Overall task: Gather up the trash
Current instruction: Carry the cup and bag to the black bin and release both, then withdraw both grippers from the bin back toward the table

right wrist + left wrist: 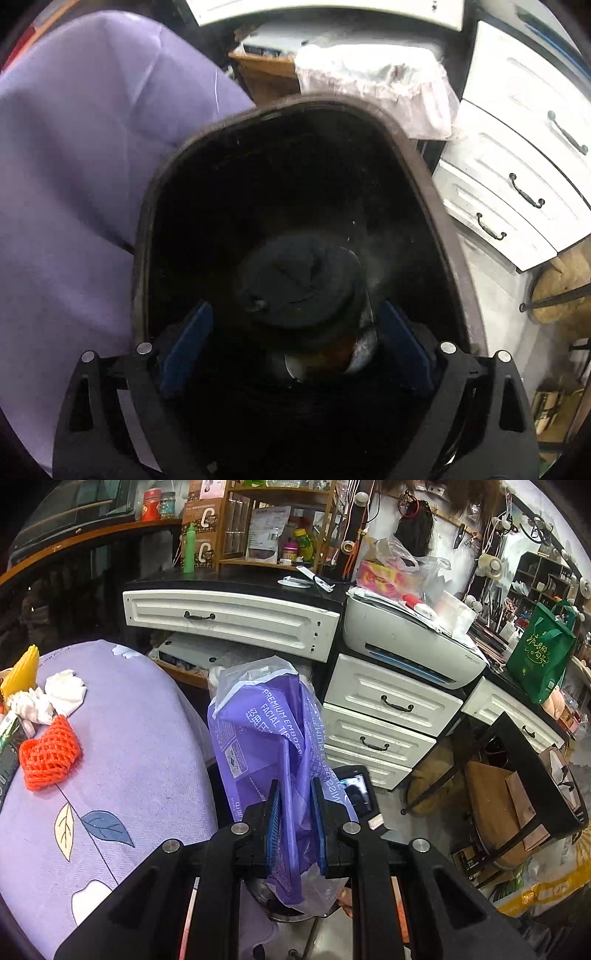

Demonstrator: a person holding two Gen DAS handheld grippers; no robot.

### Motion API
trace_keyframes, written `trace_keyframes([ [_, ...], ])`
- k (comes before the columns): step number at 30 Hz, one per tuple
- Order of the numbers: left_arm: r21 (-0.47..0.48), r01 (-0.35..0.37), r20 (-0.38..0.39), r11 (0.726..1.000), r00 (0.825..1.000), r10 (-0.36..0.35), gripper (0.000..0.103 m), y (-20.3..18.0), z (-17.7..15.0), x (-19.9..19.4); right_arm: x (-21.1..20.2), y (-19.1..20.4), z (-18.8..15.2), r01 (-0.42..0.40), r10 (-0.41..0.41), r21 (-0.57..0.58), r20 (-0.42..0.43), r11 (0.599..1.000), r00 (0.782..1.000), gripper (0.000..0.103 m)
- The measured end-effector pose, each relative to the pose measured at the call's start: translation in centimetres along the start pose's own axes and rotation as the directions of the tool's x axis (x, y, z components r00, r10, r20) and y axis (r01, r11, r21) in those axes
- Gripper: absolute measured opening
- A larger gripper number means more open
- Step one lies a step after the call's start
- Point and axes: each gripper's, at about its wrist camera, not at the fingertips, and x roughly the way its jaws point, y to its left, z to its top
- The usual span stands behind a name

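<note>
A purple tissue wrapper point(258, 738) is pinched upright between the pads of the left gripper point(295, 827), beside the lilac-covered worktop point(140, 738), where crumpled tissues point(55, 698) and an orange foam net point(48, 755) are left. The right gripper point(295, 347) is spread wide inside a black bin point(147, 206), nothing gripped, above a dark-lidded cup point(299, 284).

A table draped in a lilac tablecloth point(140, 738), printed with leaves, carries the loose items. On it, near the left edge, lie crumpled white tissues point(55, 698), an orange foam fruit net point(48, 755) just in front of them, and a yellow ridged object point(22, 672) behind; a dark package point(9, 746) sits at the edge.
</note>
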Motion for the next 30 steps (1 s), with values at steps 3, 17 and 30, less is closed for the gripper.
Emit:
trace_keyframes([
  [3, 0.0, 0.002, -0.007, 1.0, 1.0, -0.002, 0.016, -0.3, 0.0, 0.4, -1.4, 0.2, 0.0, -0.012, 0.012, 0.008, 0.025, 1.0, 1.0, 0.092],
  [17, 0.005, 0.026, -0.157, 1.0, 0.987, -0.025, 0.016, -1.9, -2.1, 6.2, -11.1, -6.1, -6.0, 0.211, -0.235, 0.129, 0.207, 0.969, 0.95, 0.093],
  [30, 0.053, 0.011, -0.202, 0.999, 0.979, 0.0, 0.061, -3.3, -3.8, 8.4, -15.8, -7.6, -9.7, 0.242, -0.307, 0.239, 0.29, 0.94, 0.907, 0.093],
])
